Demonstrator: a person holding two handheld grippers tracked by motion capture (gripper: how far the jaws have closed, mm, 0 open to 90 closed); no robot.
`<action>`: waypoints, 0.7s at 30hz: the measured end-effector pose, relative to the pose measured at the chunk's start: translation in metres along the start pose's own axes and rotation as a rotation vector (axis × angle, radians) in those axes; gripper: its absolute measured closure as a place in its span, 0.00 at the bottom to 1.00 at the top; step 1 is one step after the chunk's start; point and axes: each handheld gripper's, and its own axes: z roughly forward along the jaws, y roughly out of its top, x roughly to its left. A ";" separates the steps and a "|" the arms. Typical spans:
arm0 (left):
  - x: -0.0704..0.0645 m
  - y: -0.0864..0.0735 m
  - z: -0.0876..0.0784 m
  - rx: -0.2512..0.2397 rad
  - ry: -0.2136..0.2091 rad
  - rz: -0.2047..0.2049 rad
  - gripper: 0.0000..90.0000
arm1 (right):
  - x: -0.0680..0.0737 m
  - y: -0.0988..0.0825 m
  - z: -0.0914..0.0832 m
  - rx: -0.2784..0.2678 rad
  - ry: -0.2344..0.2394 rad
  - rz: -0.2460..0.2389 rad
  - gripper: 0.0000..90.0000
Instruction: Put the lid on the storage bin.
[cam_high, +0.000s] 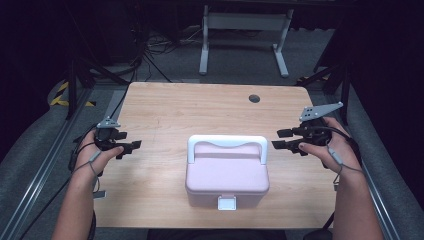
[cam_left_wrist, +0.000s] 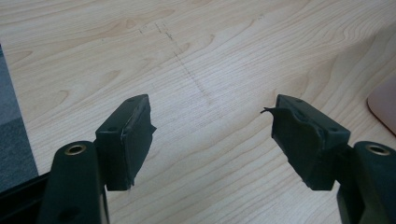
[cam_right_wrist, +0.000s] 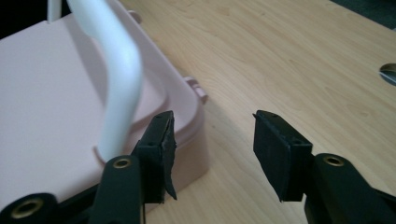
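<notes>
A pink box (cam_high: 227, 172) with a closed lid sits on the near middle of the wooden table (cam_high: 200, 107), its white latch (cam_high: 226, 202) facing the person's edge. Its white handle (cam_high: 227, 143) stands upright over the lid, spanning the far side of the box from left to right. In the right gripper view the handle's right leg (cam_right_wrist: 116, 79) rises from the lid close in front of the camera, and a small hinge tab (cam_right_wrist: 198, 88) sticks out from the box's far rim. The right gripper (cam_high: 286, 139) hovers just off the box's right side, pointing toward it, its jaws spread apart with nothing between them; the pads (cam_right_wrist: 280, 149) frame bare tabletop beside the box's corner. The left gripper (cam_high: 129, 146) is held over the table to the left of the box, apart from it, jaws likewise wide and empty, with bare wood grain between its pads (cam_left_wrist: 135, 140). A round dark grommet hole (cam_high: 254, 98) lies near the table's far edge.
</notes>
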 end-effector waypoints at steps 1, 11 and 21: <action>0.001 0.000 0.001 -0.002 0.000 0.003 0.33 | -0.004 -0.002 0.000 -0.005 -0.009 -0.003 0.54; 0.004 0.002 0.009 -0.001 -0.005 -0.002 0.33 | -0.040 -0.024 0.007 -0.019 -0.087 0.045 0.50; 0.008 0.000 0.013 0.011 -0.021 -0.013 0.33 | -0.066 -0.044 0.020 0.017 -0.145 0.082 0.47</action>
